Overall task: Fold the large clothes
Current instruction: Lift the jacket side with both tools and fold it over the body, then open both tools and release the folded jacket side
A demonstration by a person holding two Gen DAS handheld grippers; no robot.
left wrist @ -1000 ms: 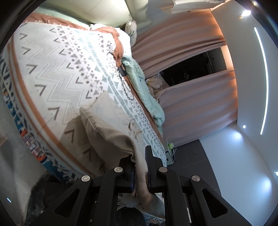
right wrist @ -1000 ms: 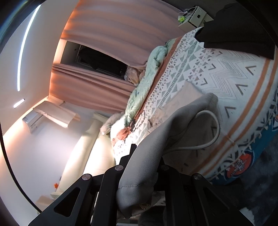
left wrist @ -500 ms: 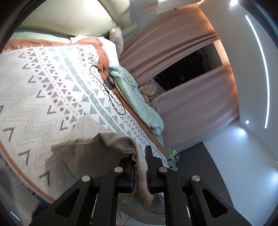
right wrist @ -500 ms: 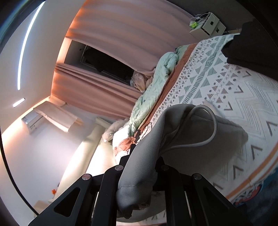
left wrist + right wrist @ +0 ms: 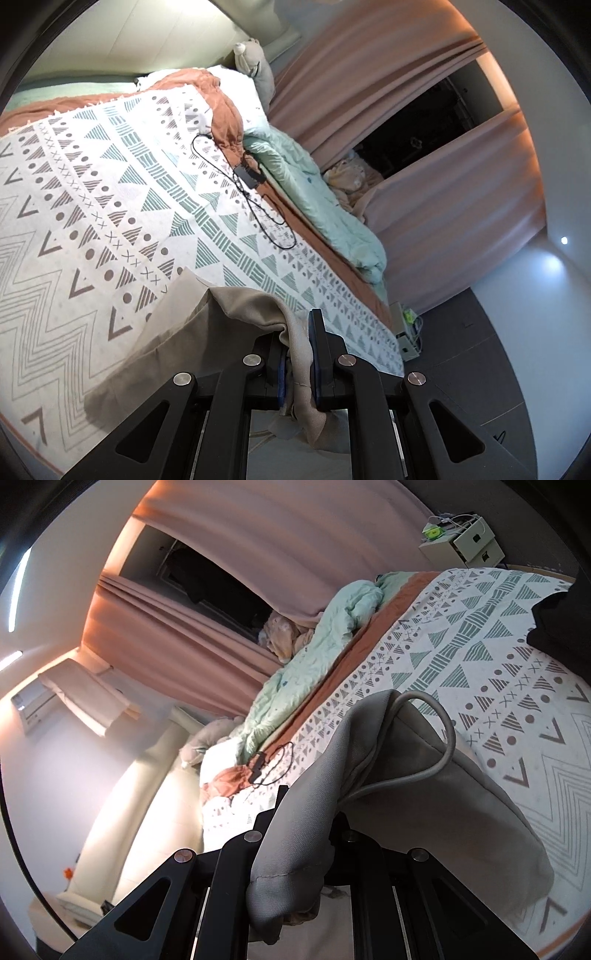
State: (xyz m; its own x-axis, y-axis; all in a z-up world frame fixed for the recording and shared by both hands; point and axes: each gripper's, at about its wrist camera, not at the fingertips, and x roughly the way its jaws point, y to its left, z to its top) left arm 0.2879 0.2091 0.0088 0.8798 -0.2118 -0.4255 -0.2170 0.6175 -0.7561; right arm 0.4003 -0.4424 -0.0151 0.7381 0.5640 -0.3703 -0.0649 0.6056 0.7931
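Note:
A beige-grey garment [image 5: 173, 343] lies partly on the patterned bedspread [image 5: 92, 206]. My left gripper [image 5: 297, 325] is shut on a bunched edge of it, and the cloth runs between the two black fingers and hangs below them. In the right wrist view the same garment [image 5: 424, 812] drapes over my right gripper [image 5: 306, 808], which is shut on a thick fold; a pale drawcord [image 5: 439, 731] loops out of it. The cloth hides the right finger of that gripper.
A black cable with a small box [image 5: 251, 177] lies on the bedspread near a mint duvet [image 5: 325, 210] along the far side. Dark clothing [image 5: 561, 620] sits at the bedspread's edge. Pink curtains [image 5: 424, 122] and a white power box [image 5: 461, 542] stand beyond the bed.
Both grippers have carried the garment inward over the bed; more bedspread and less of the bed's edge and floor show now. The cloth trails flatter behind the left gripper.

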